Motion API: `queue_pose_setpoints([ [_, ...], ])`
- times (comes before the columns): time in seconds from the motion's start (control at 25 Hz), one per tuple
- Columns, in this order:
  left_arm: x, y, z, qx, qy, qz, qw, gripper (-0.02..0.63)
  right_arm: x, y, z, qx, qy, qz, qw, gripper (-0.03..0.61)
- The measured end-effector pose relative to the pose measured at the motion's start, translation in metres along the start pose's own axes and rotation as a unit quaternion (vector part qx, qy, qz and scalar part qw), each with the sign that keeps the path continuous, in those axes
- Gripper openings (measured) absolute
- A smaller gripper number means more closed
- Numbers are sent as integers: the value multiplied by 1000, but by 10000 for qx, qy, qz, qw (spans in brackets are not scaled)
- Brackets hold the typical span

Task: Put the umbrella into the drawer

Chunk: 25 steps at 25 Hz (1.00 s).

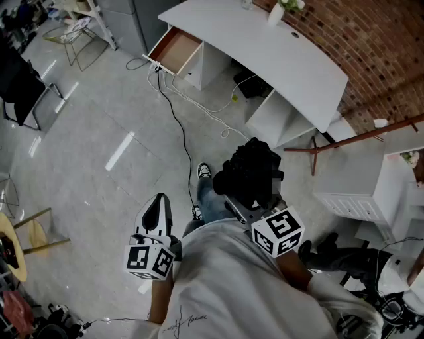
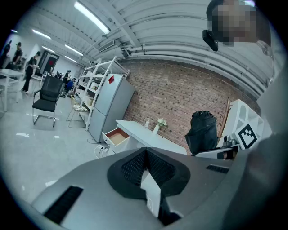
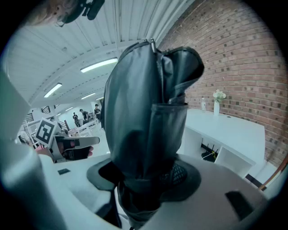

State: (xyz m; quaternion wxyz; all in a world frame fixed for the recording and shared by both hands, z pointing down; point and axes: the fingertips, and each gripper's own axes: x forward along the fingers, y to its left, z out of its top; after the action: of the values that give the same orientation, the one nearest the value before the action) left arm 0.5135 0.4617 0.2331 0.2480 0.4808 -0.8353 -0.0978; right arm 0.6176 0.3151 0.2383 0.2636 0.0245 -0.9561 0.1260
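Scanning from the left end of the white desk: a black office chair and a wire chair stand on the grey floor, well apart from the desk on that side.

The left gripper is on the near side of the desk, well apart from it and roughly in line with its left end. In the left gripper view its jaws are pressed together, the two mesh pads meeting in a ridge with nothing between them.

The drawer sits at the desk's left end, pulled out, with its brown bottom showing. Cables run over the floor from below the drawer towards the person's shoe, on the near side of the desk.

A white vase with a flower stands on the desk top near the back edge, and the brick wall runs behind the desk.

The right gripper is on the near side of the desk, opposite the open compartments at its right half and well apart from them. Its jaws are clamped on the umbrella, standing wide around it. The umbrella is black and folded, and in the right gripper view its lower end sits between the pads while the bundle stands up from them. It is held in the air, well apart from the desk and not in the drawer.

A white cabinet stands beyond the desk's right end.
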Motion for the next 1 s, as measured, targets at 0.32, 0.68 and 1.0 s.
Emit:
queue_pose_setpoints([
  [0.32,72,13,26,35,96,24,9999,18,56,-54,31,136,-22,23,9999,250],
  [0.68,167,17,77,300,235,-40,9993,18,116,-104,98,296,-236,464,9982,252],
  [1.0,215,27,89,193,306,226,9991,18,160,-143,117,240,-43,724,9971,252],
])
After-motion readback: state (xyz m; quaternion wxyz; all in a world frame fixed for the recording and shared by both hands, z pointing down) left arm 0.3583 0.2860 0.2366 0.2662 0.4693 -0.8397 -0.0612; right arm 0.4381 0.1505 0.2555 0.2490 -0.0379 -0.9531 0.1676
